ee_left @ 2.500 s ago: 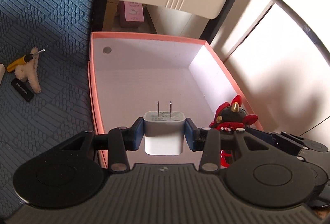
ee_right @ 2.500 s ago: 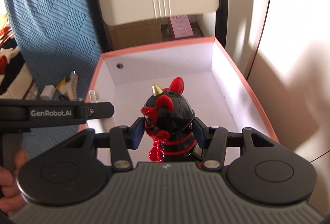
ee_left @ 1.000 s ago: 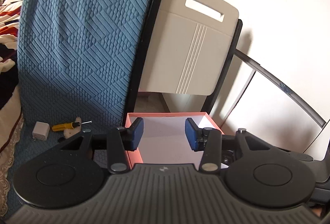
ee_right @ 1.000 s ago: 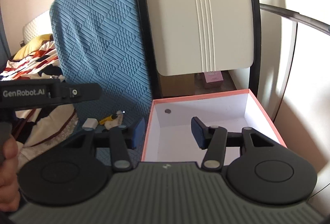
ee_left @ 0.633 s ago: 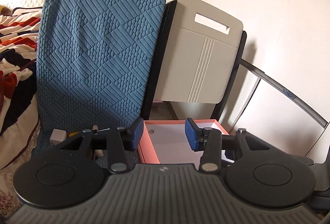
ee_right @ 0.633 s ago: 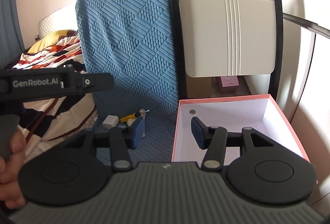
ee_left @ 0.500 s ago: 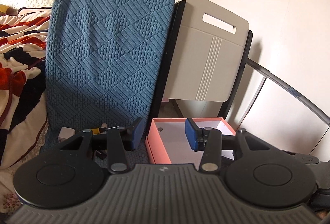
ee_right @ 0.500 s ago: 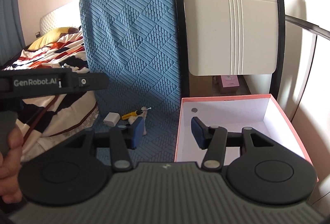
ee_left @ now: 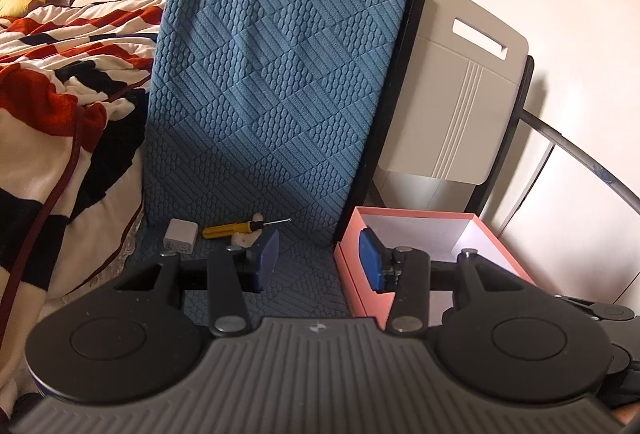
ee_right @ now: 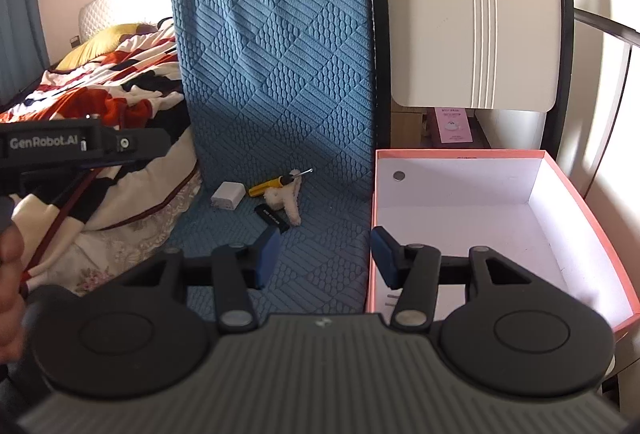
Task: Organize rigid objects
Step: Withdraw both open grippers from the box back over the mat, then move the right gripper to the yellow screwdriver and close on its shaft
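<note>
- Left tongs (ee_left: 316, 260) gape wide and hold nothing, low in the frame's centre; right tongs (ee_right: 324, 258) likewise wide and bare
- Just past the pads, the pink box (ee_right: 576, 190) sits at the right of both views; the visible part of its white floor is bare, its near end hidden behind the tongs
- Left of centre on the blue quilted cover (ee_right: 272, 46) lie a white charger (ee_right: 228, 196), a yellow screwdriver (ee_right: 276, 184), a black stick (ee_right: 273, 218) and a fluffy white thing (ee_right: 289, 204), near each other
- Judging by this, those four are left to box, so the sorting looks unfinished
</note>
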Demonstrator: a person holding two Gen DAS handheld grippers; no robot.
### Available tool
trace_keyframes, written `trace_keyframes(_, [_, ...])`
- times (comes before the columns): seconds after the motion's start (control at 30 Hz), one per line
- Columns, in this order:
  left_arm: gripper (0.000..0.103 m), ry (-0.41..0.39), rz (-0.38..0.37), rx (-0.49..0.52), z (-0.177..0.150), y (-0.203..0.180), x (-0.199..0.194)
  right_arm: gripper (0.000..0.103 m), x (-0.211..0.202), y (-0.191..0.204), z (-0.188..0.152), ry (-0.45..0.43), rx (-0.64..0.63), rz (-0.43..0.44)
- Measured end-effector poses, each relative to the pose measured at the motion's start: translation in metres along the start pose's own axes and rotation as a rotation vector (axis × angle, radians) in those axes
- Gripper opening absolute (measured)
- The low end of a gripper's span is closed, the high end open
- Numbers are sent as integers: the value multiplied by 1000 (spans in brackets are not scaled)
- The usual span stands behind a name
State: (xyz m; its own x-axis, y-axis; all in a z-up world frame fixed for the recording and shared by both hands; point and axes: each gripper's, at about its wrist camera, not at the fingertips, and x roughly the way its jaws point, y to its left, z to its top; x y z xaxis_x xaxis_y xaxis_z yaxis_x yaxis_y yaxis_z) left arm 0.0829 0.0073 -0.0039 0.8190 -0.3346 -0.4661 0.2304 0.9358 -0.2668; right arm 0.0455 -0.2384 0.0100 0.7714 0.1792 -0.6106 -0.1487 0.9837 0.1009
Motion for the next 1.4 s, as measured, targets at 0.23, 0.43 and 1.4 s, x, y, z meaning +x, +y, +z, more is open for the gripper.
trace_keyframes(0.23, [51,27,51,-1,-20,22,2,53,25,17,-18,33,-41,-18])
trace_keyframes(0.43, [51,43,98,-52,-44,43,2,53,40,26,-37,89,-50,7])
trace_keyframes(1.4, [51,230,96,-151,-44,94,149,53,146,5,13,67,81,62])
